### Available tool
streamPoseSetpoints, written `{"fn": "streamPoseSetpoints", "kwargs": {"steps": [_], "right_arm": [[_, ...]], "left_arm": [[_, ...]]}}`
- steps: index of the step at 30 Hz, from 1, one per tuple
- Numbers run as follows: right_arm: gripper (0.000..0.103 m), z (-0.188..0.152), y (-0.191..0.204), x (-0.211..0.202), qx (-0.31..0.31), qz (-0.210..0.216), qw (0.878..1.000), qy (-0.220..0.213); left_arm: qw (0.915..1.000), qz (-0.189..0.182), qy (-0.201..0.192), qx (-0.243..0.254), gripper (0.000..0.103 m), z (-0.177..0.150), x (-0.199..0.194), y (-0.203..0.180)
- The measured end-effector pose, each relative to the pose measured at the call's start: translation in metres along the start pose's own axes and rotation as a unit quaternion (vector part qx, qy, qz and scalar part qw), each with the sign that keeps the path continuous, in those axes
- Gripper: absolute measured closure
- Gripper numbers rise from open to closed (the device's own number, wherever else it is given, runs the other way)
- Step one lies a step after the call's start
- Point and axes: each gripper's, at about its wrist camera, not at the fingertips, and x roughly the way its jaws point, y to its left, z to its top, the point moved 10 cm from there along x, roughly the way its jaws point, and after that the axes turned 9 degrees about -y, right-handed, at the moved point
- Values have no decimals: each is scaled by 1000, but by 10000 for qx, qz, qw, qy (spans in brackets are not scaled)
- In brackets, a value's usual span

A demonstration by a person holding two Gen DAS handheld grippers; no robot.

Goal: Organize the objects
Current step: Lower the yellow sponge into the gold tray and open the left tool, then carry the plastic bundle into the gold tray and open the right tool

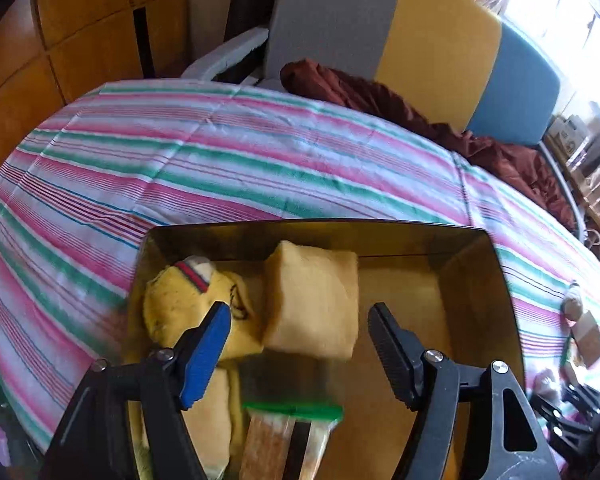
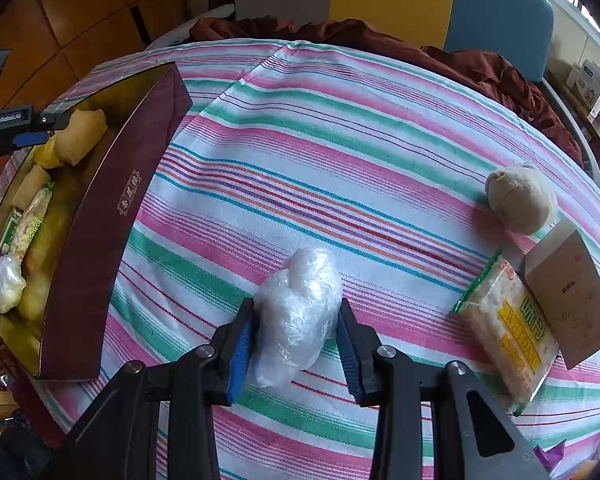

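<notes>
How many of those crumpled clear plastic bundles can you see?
2. One plastic bundle is on the striped cloth, squeezed by the right gripper. The other bundle lies in the box at its near end. More may be hidden.

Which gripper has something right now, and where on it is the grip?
The right gripper is shut on the clear plastic-wrapped bundle, pads pressing its two long sides near the lower middle. The left gripper is open over the box, holding nothing.
</notes>
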Motion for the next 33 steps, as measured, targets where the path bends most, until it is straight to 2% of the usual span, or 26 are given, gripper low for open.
{"fn": "streamPoseSetpoints", "kwargs": {"steps": [4,7,15,24,33], "right_arm": [[65,2,2,3,-21,-30,10000,-20],[65,2,3,2,-38,-63,10000,-43],[65,2,3,1,0,-144,9998,-117],[65,2,2,-2,471,-252,9985,-76],[65,3,3,-2,551,-438,9975,-39]], "left_arm": [[9987,-53,-490,101,31,-10,-51,5],[9970,-40,-765,112,26,-28,-83,10],[9919,209,-1225,268,26,-75,-133,12],[9891,341,-1370,428,26,-99,-145,14],[9908,255,-1283,338,26,-107,-142,15]]}}
